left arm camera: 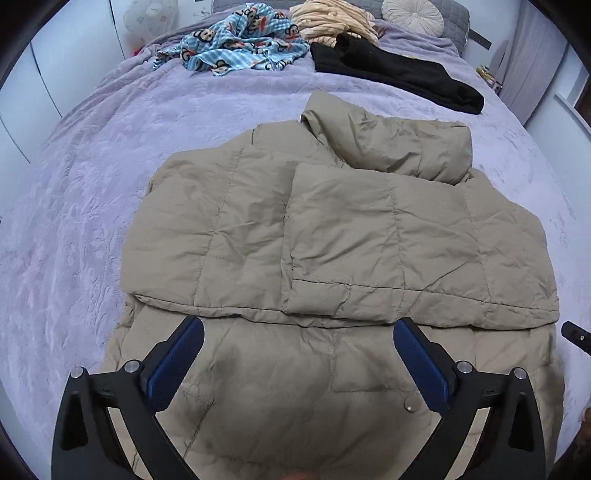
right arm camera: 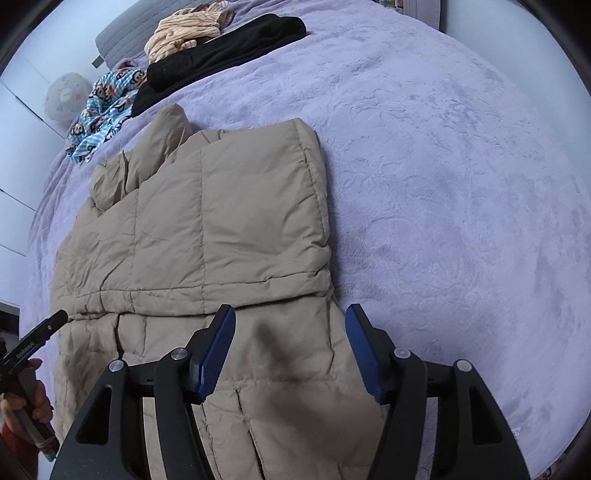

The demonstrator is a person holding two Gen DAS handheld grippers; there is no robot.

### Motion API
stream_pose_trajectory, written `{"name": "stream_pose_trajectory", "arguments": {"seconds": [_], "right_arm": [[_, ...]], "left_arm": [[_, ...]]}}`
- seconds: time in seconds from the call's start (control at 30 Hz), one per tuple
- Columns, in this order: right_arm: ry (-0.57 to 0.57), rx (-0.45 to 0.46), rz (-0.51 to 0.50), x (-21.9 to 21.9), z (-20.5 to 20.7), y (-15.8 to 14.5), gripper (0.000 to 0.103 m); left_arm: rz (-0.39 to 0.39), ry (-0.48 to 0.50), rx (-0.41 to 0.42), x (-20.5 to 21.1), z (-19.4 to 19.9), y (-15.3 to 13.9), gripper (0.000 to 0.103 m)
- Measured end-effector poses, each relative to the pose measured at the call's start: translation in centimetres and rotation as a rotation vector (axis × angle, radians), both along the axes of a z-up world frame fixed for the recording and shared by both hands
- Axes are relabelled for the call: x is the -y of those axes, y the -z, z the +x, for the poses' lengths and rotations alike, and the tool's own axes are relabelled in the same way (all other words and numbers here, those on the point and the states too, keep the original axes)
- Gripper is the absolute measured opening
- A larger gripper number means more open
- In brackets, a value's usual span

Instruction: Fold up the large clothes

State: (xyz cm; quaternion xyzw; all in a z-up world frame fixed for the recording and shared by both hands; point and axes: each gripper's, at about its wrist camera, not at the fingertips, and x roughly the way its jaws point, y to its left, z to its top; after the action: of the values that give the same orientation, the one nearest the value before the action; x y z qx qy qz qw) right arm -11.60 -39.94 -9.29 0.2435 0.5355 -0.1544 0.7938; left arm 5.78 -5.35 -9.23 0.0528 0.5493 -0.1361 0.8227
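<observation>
Looking down along the left hand-held gripper [left arm camera: 297, 328], we see its blue pads [left arm camera: 175, 363] spread wide, released, with nothing between them but the jacket [left arm camera: 332, 229] lying below. We cannot tell whether the fingertips touch the fabric. The jacket is beige and quilted, spread flat on the bed [left arm camera: 92, 221], which wears a lilac plush cover. Its far part is folded toward us over the near part, so a folded hem edge runs across just beyond the left fingertips. A sleeve [left arm camera: 388, 147] lies bent across the top of the fold. At the far left of the bed sits a blue patterned garment [left arm camera: 236, 40], then a cream striped one [left arm camera: 332, 20], then a black garment [left arm camera: 399, 74], all well apart from the jacket. A round pillow [left arm camera: 412, 16] rests at the head of the bed.

In the right wrist view, a hand [right arm camera: 26, 398] at the left edge holds the other tool's grip. To its right, the right hand-held gripper [right arm camera: 290, 315] hangs over the jacket's right edge, its jaws parted and released, empty. One pad [right arm camera: 214, 354] is above the fabric; the other [right arm camera: 364, 354] is above the jacket's edge, where fabric meets bed cover. Farther right we see only lilac cover.
</observation>
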Motion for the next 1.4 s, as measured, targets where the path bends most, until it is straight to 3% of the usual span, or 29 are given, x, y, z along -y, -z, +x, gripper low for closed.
{"name": "stream_pose_trajectory", "arguments": {"seconds": [0.33,0.4,0.6,0.83,1.2,1.4], "right_arm": [[-0.053,0.005,0.083,-1.1,-1.6,-0.8,0.074],[-0.07,0.01,0.082,-1.7,-2.0,-1.1,0.084],[-0.095,0.018,0.102,-4.2,-3.6,-1.8,0.084],[-0.045,-0.006,0.154,-8.0,-6.1,-1.9,0.084],[0.071,0.042,0.266,-12.2,-10.3,-3.6,0.085],[0.154,0.105,0.29,-13.6,-12.5,-4.9,0.085]], "left_arm": [[0.068,-0.041,-0.036,0.1,-3.6,0.1,0.103],[0.075,-0.038,-0.048,-0.1,-4.3,0.1,0.103],[0.088,0.004,-0.07,-1.1,-5.9,-0.1,0.103],[0.113,0.031,-0.085,-5.0,-8.4,-1.7,0.103],[0.096,0.048,-0.12,-9.7,-11.5,-3.8,0.103],[0.125,0.034,-0.111,-11.9,-12.9,-4.6,0.103]]}}
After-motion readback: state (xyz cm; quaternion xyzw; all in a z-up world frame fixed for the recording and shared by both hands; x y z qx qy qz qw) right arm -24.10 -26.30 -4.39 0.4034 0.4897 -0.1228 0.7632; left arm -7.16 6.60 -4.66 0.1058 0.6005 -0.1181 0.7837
